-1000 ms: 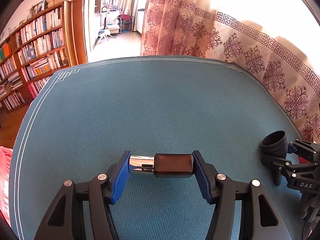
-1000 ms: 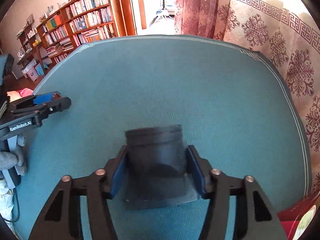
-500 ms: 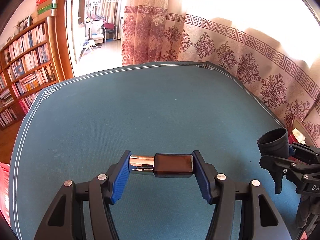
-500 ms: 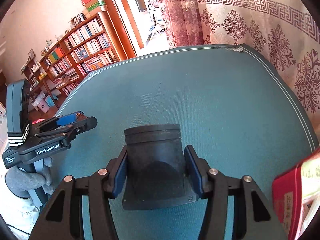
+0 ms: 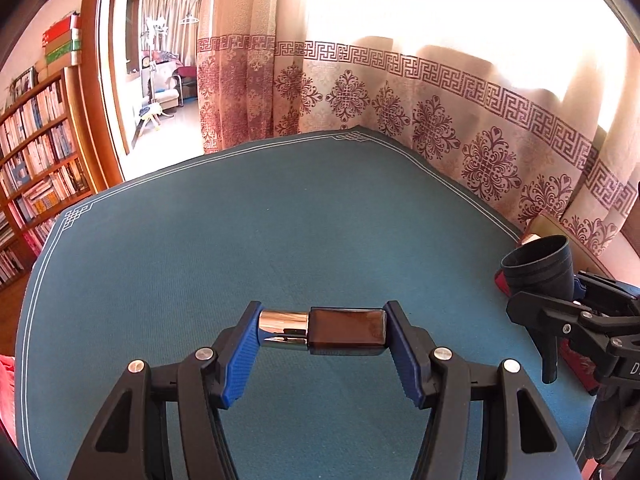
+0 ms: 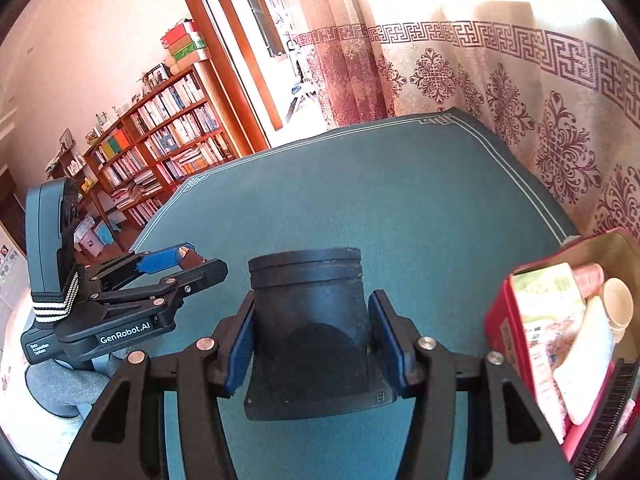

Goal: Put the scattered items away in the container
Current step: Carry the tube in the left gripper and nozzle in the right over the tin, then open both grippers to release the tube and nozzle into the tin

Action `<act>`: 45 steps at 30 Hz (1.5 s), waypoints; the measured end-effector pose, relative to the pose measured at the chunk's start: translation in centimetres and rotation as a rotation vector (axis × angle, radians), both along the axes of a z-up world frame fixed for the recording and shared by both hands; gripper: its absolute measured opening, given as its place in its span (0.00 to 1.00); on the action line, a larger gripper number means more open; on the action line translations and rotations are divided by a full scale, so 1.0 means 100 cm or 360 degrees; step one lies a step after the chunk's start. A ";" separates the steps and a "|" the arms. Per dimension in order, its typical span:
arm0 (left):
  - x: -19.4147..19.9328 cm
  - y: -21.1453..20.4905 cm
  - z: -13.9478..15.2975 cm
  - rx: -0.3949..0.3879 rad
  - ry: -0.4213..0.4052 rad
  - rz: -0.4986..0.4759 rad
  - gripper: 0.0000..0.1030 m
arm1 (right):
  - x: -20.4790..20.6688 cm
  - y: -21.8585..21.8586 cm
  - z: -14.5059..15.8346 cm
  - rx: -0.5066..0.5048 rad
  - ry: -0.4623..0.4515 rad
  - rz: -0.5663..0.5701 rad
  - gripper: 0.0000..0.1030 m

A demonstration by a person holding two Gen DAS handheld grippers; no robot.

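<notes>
Since earlier: both grippers swung toward the curtain side; red container, barely at the edge before, now plainly at 3 o'clock in the right wrist view.
Left gripper [image 5: 322,334]: pinching a small brown bottle [image 5: 347,331] with a chrome cap [image 5: 283,329], lying crosswise between the blue pads, held clear above the teal table [image 5: 280,220].
Right gripper [image 6: 310,334]: clamped on a black flanged tube [image 6: 310,320], ribbed rim at 12 o'clock, square flange toward the camera.
Container [image 6: 504,332]: red box at 3 o'clock of the tube, near it; already holds packets and pale tubes.
Cross views: right gripper [image 5: 560,312] at 3 o'clock of the left camera; left gripper [image 6: 176,264] at 9 o'clock of the right camera.
Hands: grey gloved hand [image 6: 64,384] under the left tool.
Background: patterned curtain [image 5: 440,120] at 12 to 2 o'clock; bookshelf [image 6: 160,136] at 10 o'clock.
</notes>
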State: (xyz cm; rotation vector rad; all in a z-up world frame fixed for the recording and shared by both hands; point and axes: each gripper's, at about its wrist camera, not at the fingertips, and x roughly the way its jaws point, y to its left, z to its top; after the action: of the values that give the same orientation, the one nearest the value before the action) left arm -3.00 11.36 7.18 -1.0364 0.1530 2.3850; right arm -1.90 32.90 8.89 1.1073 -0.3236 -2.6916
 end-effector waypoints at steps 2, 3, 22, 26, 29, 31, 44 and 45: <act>0.007 0.008 0.003 -0.0008 0.0018 -0.0020 0.60 | 0.008 0.009 0.003 -0.0014 0.0022 -0.0028 0.57; 0.011 0.012 0.005 -0.0010 0.0024 -0.0030 0.60 | 0.013 0.013 0.005 -0.0024 0.0034 -0.0040 0.57; 0.064 0.107 0.021 -0.0061 0.0090 -0.0268 0.60 | 0.087 0.105 0.022 -0.0079 0.0196 -0.0318 0.57; 0.075 0.130 0.026 -0.0063 0.0095 -0.0343 0.60 | 0.104 0.132 0.024 -0.0069 0.0222 -0.0434 0.57; 0.084 0.150 0.029 -0.0057 0.0101 -0.0413 0.60 | 0.117 0.148 0.025 -0.0015 0.0233 -0.0514 0.57; 0.090 0.164 0.031 -0.0055 0.0105 -0.0460 0.60 | 0.124 0.157 0.024 -0.0007 0.0231 -0.0551 0.57; 0.124 0.234 0.031 -0.0064 0.0079 -0.0709 0.60 | 0.145 0.196 0.012 -0.0046 0.0208 -0.0665 0.57; 0.125 0.237 0.030 -0.0067 0.0075 -0.0717 0.60 | 0.145 0.197 0.011 -0.0046 0.0207 -0.0666 0.57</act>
State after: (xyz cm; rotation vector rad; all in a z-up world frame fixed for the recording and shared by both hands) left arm 9.48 35.07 10.16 -0.8570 0.4096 2.0029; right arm 12.62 52.60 10.01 0.9353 -0.6314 -3.0887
